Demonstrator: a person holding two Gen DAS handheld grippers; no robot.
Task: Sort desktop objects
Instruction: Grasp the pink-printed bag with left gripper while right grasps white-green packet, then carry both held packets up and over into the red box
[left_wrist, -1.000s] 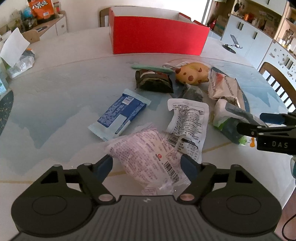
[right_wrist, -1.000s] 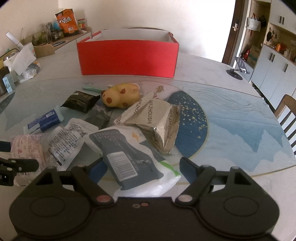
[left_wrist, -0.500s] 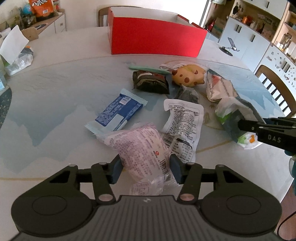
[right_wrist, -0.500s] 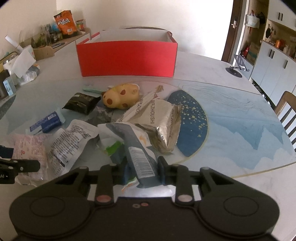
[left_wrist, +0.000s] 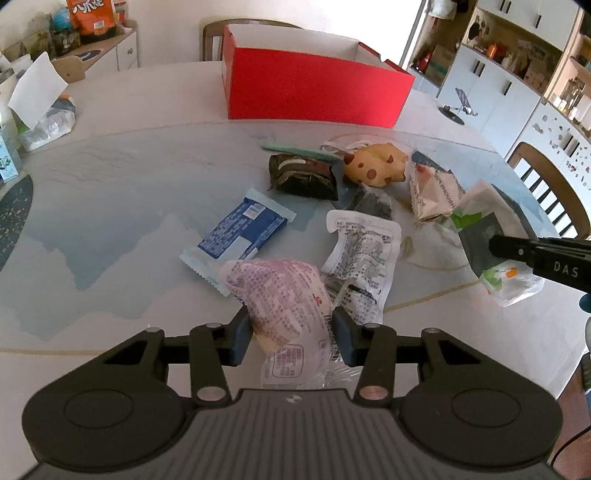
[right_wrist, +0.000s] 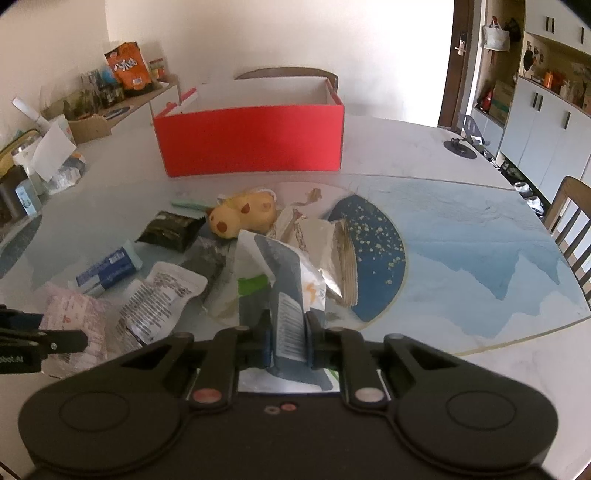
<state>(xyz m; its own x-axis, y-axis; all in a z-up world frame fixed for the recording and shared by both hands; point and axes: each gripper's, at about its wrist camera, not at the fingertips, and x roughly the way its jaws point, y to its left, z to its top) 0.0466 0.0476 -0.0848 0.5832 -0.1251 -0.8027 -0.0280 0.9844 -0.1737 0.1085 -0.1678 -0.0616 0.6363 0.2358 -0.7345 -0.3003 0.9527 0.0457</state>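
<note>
My left gripper (left_wrist: 291, 326) is closing its jaws on a pink printed snack packet (left_wrist: 280, 291); both pads press its sides and it bulges between them, low over the table (left_wrist: 110, 192). My right gripper (right_wrist: 290, 332) is shut on a grey, white and green packet (right_wrist: 284, 269), which stands on end, pinched narrow and raised a little. The same packet (left_wrist: 480, 229) shows at the right of the left wrist view. An open red box (right_wrist: 251, 136) stands at the far side of the table.
Loose between me and the box lie a blue wrapper (left_wrist: 242, 236), a white printed pouch (left_wrist: 362, 254), a dark packet (left_wrist: 303, 177), a yellow spotted toy (left_wrist: 373, 168) and a beige packet (left_wrist: 432, 192). A wooden chair (left_wrist: 546, 192) stands at the right edge.
Both grippers went from wide open to closed on their packets. The pink packet bunched up between the left pads. The right gripper pinched its packet and raised it onto its end.
</note>
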